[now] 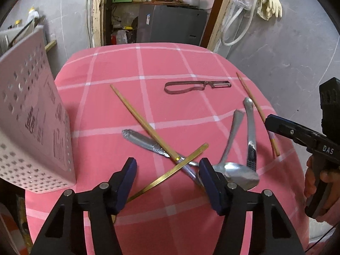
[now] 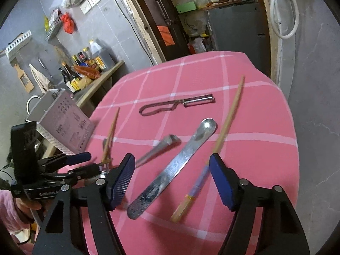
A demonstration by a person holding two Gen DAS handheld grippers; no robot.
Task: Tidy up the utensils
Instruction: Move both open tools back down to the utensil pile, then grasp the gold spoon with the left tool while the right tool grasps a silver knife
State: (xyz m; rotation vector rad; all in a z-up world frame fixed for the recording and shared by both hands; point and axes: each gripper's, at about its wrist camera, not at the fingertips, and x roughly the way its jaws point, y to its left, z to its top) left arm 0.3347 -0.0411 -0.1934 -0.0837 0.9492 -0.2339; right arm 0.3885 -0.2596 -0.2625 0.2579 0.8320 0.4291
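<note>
Utensils scattered on the pink checked desk [image 1: 119, 68], none yet in the white perforated basket [image 1: 31, 116] standing at its left edge.

Left wrist view: left gripper [image 1: 167, 176] tilted down toward the near part of the desk, low over the pile. Fingers [image 1: 129, 170] released, about half apart, grasping nothing. Between them, two golden chopsticks [image 1: 148, 125] crossing each other over a silver handle [image 1: 144, 142]. Right finger just beside the bowls of two spoons [image 1: 233, 172], one of them blurred; contact not possible to tell. Further back, a metal peeler [image 1: 197, 86] lying alone. At the right edge, a wooden chopstick [image 1: 250, 97], and the right gripper [image 1: 274, 125] reaching in above it, held by a hand [image 1: 316, 178].

Right wrist view: right gripper [image 2: 173, 170] also pointing down at the desk [image 2: 255, 159]. Fingers [image 2: 221, 180] released and wide, pressing on nothing. Between them, a long spoon [image 2: 180, 159] with patterned handle and the lower part of the wooden chopstick [image 2: 229, 116], both flat on the cloth. Left gripper [image 2: 85, 161] visible at the left, close to the basket [image 2: 65, 123]. Peeler [image 2: 178, 105] beyond, well apart from both.
</note>
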